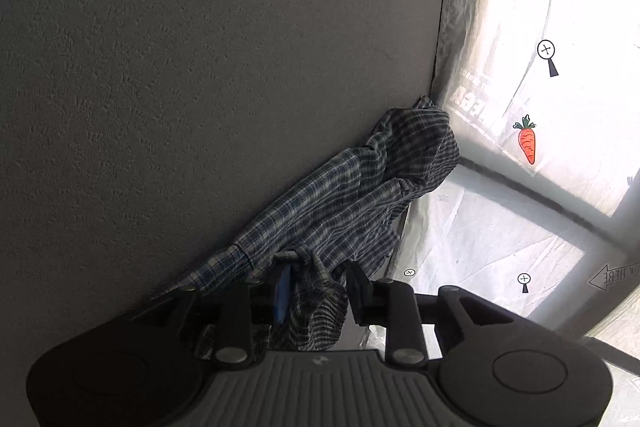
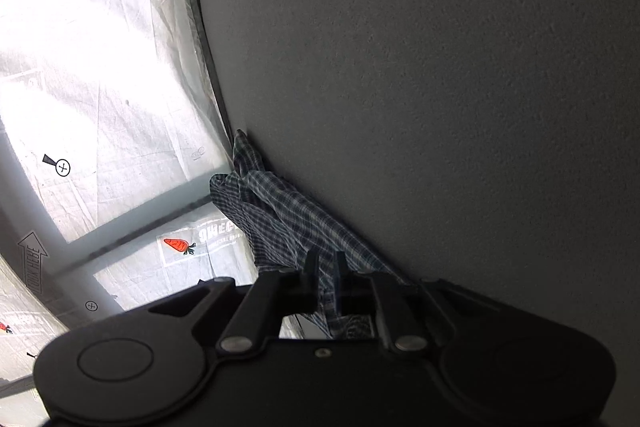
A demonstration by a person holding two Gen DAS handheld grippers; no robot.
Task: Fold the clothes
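A blue-and-white plaid garment point(image 1: 340, 195) lies bunched along the edge of a grey textured surface point(image 1: 200, 67). In the left wrist view my left gripper point(image 1: 318, 285) stands over its near end. The jaws are apart, a loose fold hangs between them, and the blue-padded finger point(image 1: 282, 291) sits beside it. In the right wrist view the same garment point(image 2: 280, 211) runs along the grey surface point(image 2: 440, 67). My right gripper point(image 2: 326, 267) is at its near end, fingers close together and pinching a strip of the plaid cloth.
A crinkled white sheet point(image 1: 540, 7) backs the scene and shows again in the right wrist view point(image 2: 80, 67). It carries carrot stickers point(image 1: 527, 143) point(image 2: 178, 245), crossed-circle marks and "LOOK HERE" arrows point(image 2: 34, 263). Dark frame bars point(image 1: 560, 211) cross it.
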